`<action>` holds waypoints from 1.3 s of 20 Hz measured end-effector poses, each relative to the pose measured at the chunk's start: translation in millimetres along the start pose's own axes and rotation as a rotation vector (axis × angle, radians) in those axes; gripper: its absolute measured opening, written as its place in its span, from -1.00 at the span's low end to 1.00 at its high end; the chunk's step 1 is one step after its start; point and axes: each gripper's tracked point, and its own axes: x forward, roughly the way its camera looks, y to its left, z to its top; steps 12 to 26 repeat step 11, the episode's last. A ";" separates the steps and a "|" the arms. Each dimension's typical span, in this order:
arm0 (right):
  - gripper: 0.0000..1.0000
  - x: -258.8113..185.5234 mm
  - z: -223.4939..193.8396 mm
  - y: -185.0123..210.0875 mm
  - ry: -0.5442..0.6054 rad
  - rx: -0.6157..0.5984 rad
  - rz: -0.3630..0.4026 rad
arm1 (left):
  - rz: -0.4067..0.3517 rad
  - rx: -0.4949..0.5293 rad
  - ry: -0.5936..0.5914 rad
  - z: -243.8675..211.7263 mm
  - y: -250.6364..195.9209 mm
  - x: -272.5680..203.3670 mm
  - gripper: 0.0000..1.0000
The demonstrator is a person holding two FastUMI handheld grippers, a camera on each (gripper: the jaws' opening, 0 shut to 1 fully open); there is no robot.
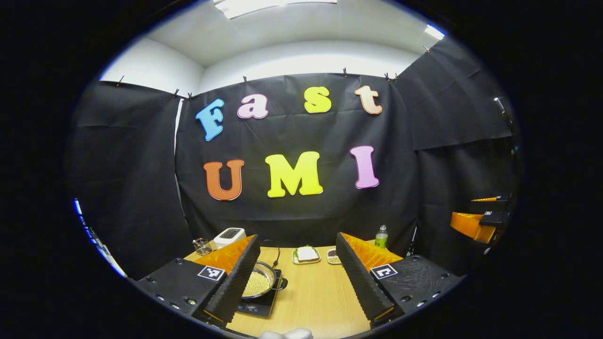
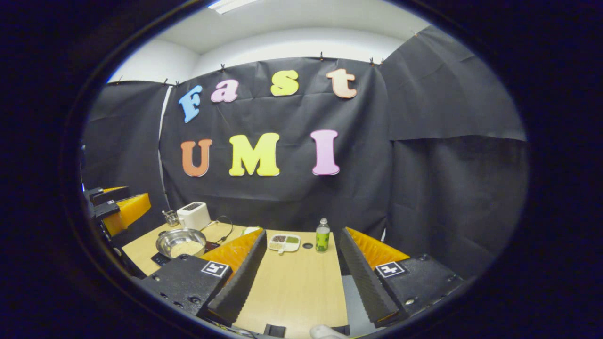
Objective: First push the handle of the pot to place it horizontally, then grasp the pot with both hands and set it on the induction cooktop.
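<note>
Your left gripper (image 1: pixel 297 278) hangs above the worktop (image 1: pixel 315 296) with its fingers spread apart and gripping nothing. Your right gripper (image 2: pixel 297 278) is likewise wide apart and bare. The pot (image 1: pixel 260 281), holding pale grains, sits on the induction cooktop (image 1: pixel 256 306) at lower left of the left gripper view, partly behind a finger.

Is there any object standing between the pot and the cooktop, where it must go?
Nothing visible does: the pot already sits on the cooktop, holding pale grains. Both tools, left and right, are open above bare table.
</note>
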 end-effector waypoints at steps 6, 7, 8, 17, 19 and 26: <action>0.93 -7.2 19.0 -14.7 -0.055 0.028 -0.029 | 0.021 -0.006 -0.015 7.4 7.3 -4.2 0.93; 0.94 -8.4 20.1 -16.6 -0.057 0.027 -0.032 | 0.021 -0.007 -0.014 7.7 7.3 -3.2 0.92; 0.96 -5.3 16.8 -16.5 -0.055 0.028 -0.031 | 0.020 -0.010 -0.014 8.8 6.1 -3.9 0.92; 0.96 -7.1 15.4 -20.7 -0.047 0.040 -0.035 | 0.014 -0.009 -0.020 12.1 2.3 -3.3 0.92; 0.96 -7.1 15.4 -20.7 -0.047 0.040 -0.035 | 0.014 -0.009 -0.020 12.1 2.3 -3.3 0.92; 0.96 -7.1 15.4 -20.7 -0.047 0.040 -0.035 | 0.014 -0.009 -0.020 12.1 2.3 -3.3 0.92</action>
